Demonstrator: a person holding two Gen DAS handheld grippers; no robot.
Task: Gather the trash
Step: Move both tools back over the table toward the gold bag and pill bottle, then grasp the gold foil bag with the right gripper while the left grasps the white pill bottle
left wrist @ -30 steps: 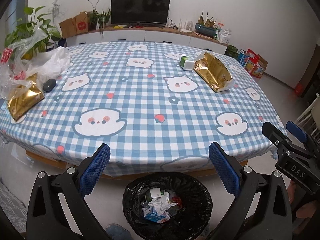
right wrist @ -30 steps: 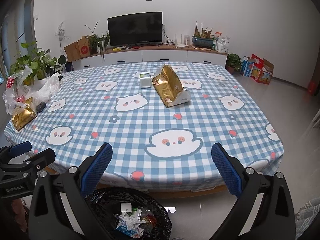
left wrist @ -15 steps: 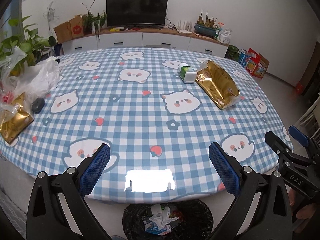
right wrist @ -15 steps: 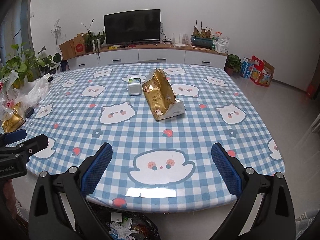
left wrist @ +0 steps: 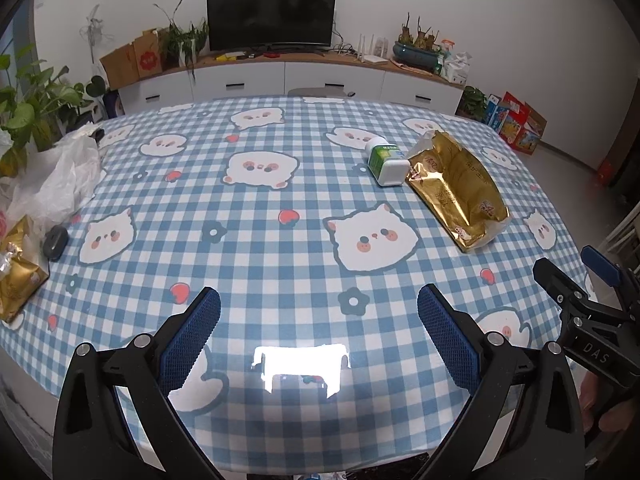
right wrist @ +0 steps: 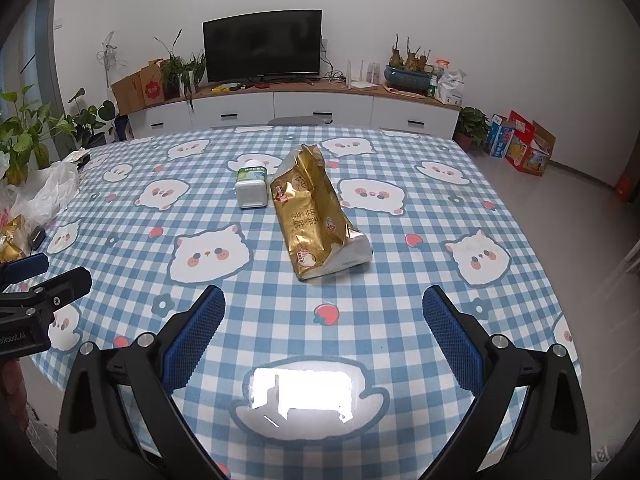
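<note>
Both grippers were held above the near edge of a table (left wrist: 280, 248) covered with a blue-and-white checked cloth printed with cartoon animals. The left gripper (left wrist: 319, 332) had its jaws spread wide apart, with nothing between the blue pads (left wrist: 192, 336). The right gripper (right wrist: 324, 334) was likewise fully spread and held nothing; its body also appeared at the right border of the left wrist view. A gold foil bag (right wrist: 314, 216) lay on its side near the table centre, mouth toward the far side, with white paper showing at its near end. A small white bottle with a green label (right wrist: 251, 186) lay on its side just beside the bag, on the left as seen from the right wrist view; whether the two touched could not be determined. At the left edge of the table were a crumpled clear plastic bag (left wrist: 56, 184), a small dark object (left wrist: 55, 242) and a second gold foil bag (left wrist: 18, 276) close together. Beyond the table stood a white low cabinet (right wrist: 320, 110) carrying a dark television (right wrist: 262, 46) and potted plants (right wrist: 408, 70). A bright reflection lay on the cloth between each gripper's fingers.
</note>
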